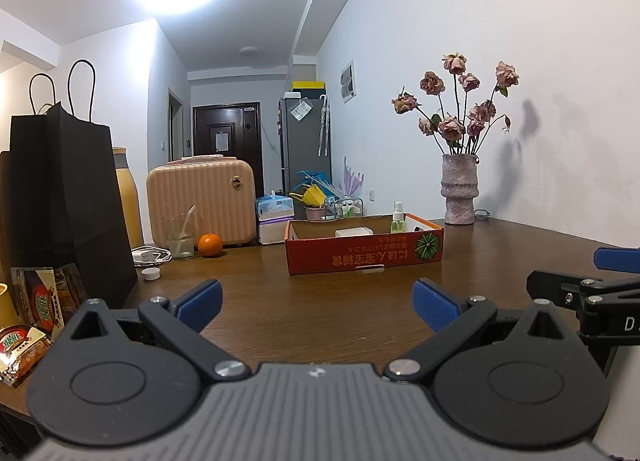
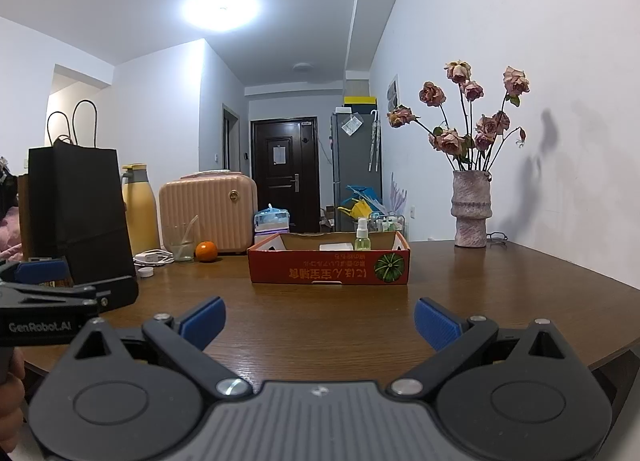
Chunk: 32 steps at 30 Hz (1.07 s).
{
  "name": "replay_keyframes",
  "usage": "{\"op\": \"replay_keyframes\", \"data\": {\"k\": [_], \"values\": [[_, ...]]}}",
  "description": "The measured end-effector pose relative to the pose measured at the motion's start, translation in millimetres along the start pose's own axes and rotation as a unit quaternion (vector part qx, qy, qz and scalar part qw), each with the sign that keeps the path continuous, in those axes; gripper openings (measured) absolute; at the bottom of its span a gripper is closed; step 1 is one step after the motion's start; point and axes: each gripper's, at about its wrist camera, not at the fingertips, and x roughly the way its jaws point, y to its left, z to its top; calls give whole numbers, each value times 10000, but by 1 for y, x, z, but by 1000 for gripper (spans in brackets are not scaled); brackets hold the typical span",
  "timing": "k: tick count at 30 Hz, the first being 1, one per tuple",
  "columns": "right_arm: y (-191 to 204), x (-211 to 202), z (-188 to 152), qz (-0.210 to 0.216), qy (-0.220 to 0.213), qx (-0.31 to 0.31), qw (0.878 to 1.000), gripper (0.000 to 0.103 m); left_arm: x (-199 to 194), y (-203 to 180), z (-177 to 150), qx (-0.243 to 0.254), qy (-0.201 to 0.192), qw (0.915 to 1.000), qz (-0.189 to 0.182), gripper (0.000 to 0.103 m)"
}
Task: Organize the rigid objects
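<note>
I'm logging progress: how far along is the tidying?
Done: a spray bottle and a white block sit in the red box. In hand: nothing; left claw and right claw are open. Left: the orange and white cap, perhaps.

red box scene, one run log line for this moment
left gripper open, empty | right gripper open, empty | red box holds spray bottle

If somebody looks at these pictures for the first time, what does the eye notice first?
Probably the red cardboard box in the middle of the brown table, with a small spray bottle standing inside. Next, the vase of dried pink roses at the right, near the wall.
</note>
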Motion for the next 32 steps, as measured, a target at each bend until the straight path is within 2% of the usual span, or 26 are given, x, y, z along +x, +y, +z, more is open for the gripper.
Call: {"op": "replay_keyframes", "data": {"k": [28,32], "values": [[0,3,0,-38,35,35,10000,101,2,1,-2,20,94,9999,-131,103],[0,3,-3,-52,63,40,10000,101,5,3,-4,-13,161,9996,-252,103]]}}
